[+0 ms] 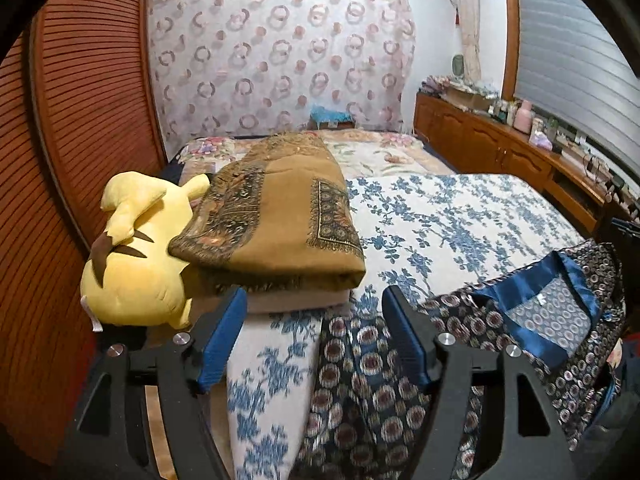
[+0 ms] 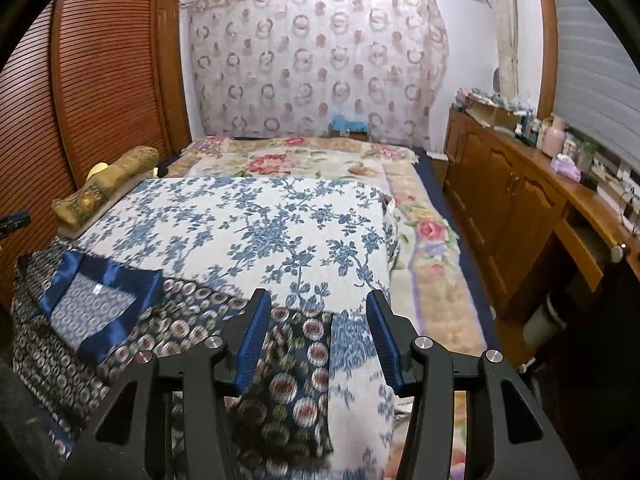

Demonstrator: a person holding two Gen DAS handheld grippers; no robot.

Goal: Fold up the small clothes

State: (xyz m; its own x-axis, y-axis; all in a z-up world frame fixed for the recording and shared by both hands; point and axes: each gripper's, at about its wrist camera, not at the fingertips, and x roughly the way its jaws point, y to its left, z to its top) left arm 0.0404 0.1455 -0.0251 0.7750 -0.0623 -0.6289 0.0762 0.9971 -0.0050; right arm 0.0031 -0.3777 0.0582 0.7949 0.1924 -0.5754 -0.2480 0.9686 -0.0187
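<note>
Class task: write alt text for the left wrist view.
An open left gripper hovers over a dark patterned garment with a blue satin collar, lying on a blue-floral bedspread. Beyond sit a yellow plush toy and a folded brown blanket.

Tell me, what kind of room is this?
Most likely a bedroom. There is a bed with flowery covers, a yellow stuffed toy lying on it, and a wooden dresser along the wall.

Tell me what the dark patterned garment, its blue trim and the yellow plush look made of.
Patterned garment: thin woven fabric, probably silky, judging by its limp drape.
Blue trim: satin-like; it shows a glossy sheen.
Yellow plush: soft matte fleece, apparently stuffed, going by its rounded, dimpled form.
</note>
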